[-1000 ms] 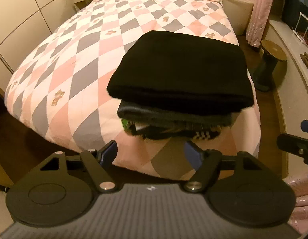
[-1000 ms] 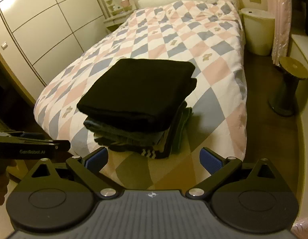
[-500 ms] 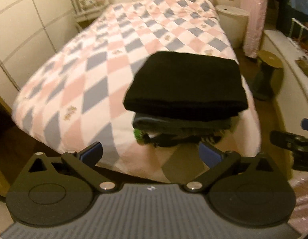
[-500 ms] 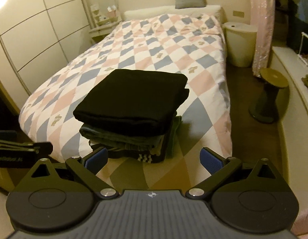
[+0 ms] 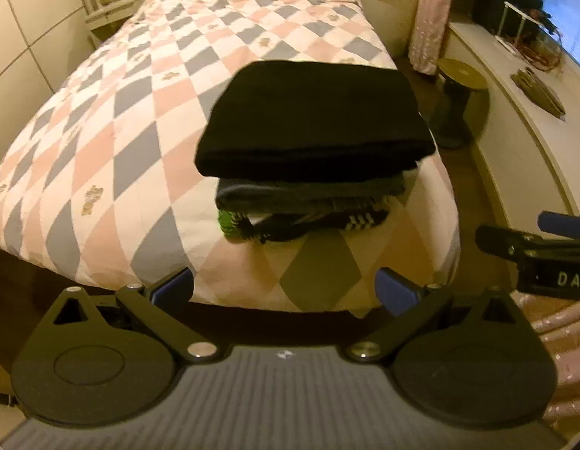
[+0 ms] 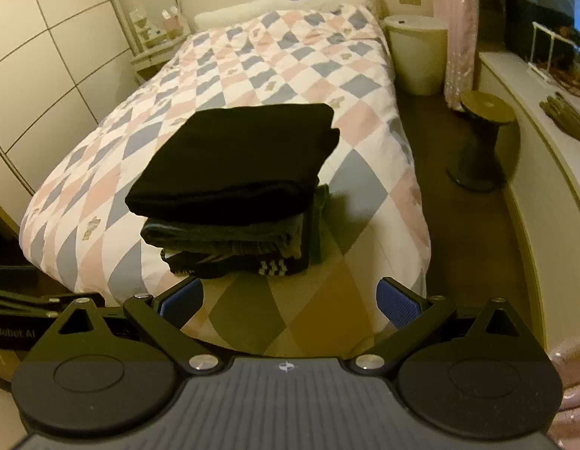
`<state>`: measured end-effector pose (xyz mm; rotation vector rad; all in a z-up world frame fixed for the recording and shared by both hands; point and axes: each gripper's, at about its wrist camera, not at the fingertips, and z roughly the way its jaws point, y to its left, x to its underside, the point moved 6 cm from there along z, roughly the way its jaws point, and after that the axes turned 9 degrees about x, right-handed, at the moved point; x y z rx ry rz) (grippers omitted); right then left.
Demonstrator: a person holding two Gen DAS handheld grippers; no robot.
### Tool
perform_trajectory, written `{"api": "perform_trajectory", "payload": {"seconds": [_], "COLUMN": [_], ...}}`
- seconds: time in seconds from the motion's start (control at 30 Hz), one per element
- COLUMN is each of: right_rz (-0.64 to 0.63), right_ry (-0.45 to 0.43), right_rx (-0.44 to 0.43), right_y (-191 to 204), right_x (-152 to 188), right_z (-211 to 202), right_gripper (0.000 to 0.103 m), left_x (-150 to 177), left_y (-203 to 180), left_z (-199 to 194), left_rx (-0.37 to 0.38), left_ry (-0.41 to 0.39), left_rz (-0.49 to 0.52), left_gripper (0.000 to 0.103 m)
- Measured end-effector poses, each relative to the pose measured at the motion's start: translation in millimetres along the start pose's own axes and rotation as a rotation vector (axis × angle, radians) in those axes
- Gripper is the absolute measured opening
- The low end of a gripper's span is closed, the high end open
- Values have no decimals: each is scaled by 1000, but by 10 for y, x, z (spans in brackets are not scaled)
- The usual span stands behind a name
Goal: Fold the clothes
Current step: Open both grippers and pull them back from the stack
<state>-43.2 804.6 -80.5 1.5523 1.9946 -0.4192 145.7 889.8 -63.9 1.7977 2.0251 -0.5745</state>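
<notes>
Folded stack on bed

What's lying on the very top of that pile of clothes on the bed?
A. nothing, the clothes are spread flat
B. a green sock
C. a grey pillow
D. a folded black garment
D: a folded black garment caps the pile, with a grey folded garment and a dark one with a checked edge beneath it, all resting on the diamond-patterned quilt.
</notes>
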Motion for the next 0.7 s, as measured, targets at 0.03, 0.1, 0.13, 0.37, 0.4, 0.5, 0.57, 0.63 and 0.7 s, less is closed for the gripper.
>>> {"api": "perform_trajectory", "payload": {"seconds": [0.03,0.1,0.13,0.37,0.4,0.5,0.57,0.63,0.7], "right_rz": [3,4,4,10,9,6,4,2,-1], "right_ry": [3,1,0,-7,-9,-8,-5,1,9], "right_rx": [2,7,9,13,13,12,10,9,7], "right_y": [6,14,18,61,67,93,108,117,120], "right_x": [8,14,17,-27,-38,-70,-92,-110,-131], "right_z": [-1,-6,-8,22,30,67,98,134,173], "right_gripper": [101,101,101,101,101,101,101,101,101], "left_x": [13,30,36,-3,-11,-32,-40,-45,-52], "left_y": [-7,-19,-22,18,36,89,122,153,175], "left_z": [10,22,27,64,72,96,124,160,188], "left_rx": [4,10,15,25,26,29,31,34,38], "left_ry": [3,5,4,0,0,0,4,10,13], "left_rz": [4,15,20,33,31,24,18,10,-2], "left_gripper": [102,102,102,102,102,102,102,102,102]}}
